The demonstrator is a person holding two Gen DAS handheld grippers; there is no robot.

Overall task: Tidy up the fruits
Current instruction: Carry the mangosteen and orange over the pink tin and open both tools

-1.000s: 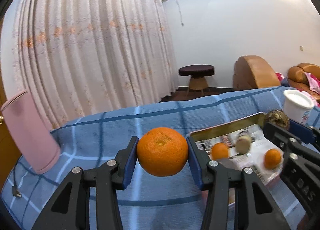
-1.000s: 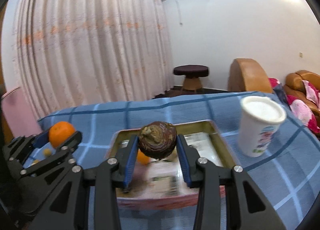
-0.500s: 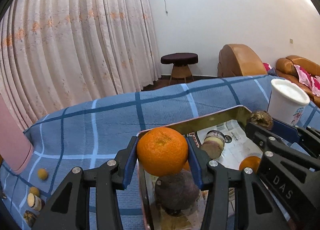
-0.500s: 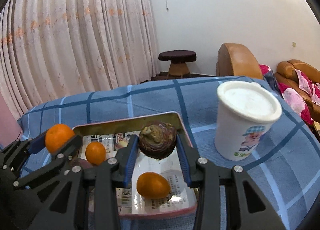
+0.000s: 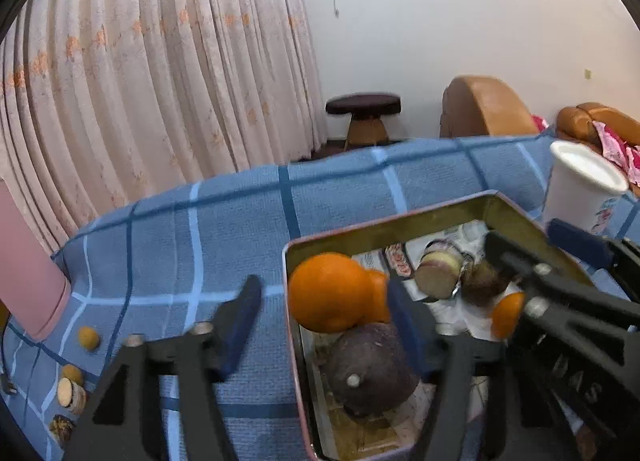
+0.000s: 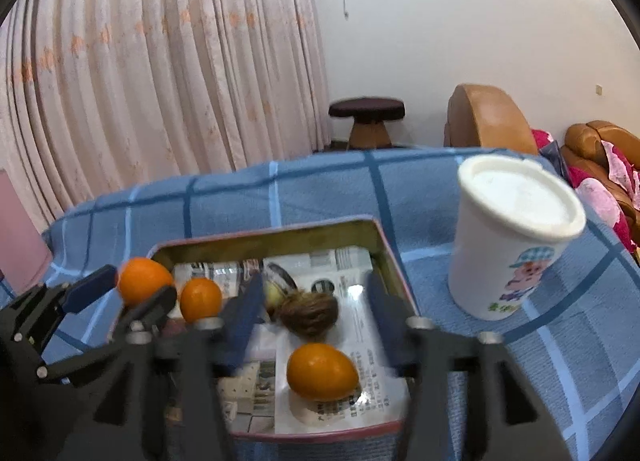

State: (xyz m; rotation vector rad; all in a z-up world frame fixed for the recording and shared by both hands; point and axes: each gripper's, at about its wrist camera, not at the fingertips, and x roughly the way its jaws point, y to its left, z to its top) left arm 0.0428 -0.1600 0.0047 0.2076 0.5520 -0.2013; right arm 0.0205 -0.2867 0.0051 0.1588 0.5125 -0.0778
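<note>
Both claws have just been opening over the tin (image 6: 384,257). The left claw (image 5: 324,325) stands apart, the orange (image 5: 332,297) loose between its pads. The right claw (image 6: 312,309) is apart too, the brown fruit (image 6: 310,313) free between its pads, in the tin

Black claw (image 5: 324,325), blue pads (image 5: 240,321)
</note>
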